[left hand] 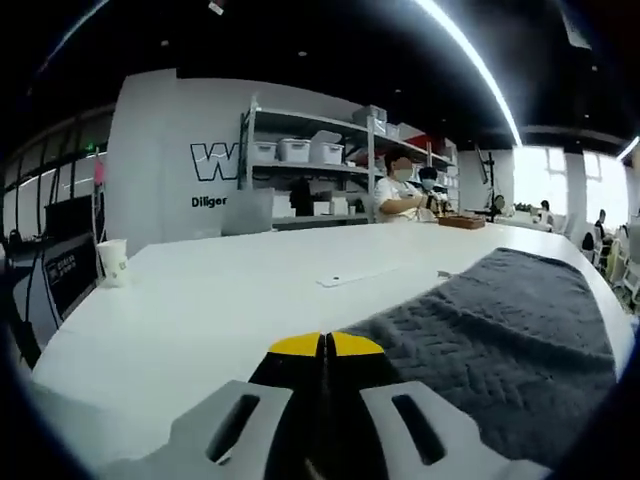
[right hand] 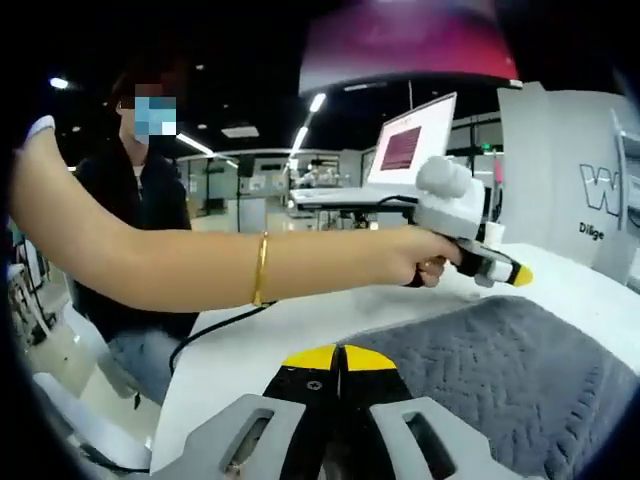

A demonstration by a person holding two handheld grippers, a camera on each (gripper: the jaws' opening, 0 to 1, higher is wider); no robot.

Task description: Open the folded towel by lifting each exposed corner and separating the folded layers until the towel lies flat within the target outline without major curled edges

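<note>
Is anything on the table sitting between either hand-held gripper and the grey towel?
Nothing visible. The left hand-held gripper and the right hand-held gripper both sit at the edge of the grey towel, jaws closed. The paper cup stands far off.

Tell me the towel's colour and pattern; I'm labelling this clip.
Dark grey towel with a woven zigzag texture, clearest in the right gripper view.

Both views sit low over the white table (left hand: pixel 200 300). They share the grey towel (left hand: pixel 500 320) at four o'clock, close, from opposite ends.
</note>
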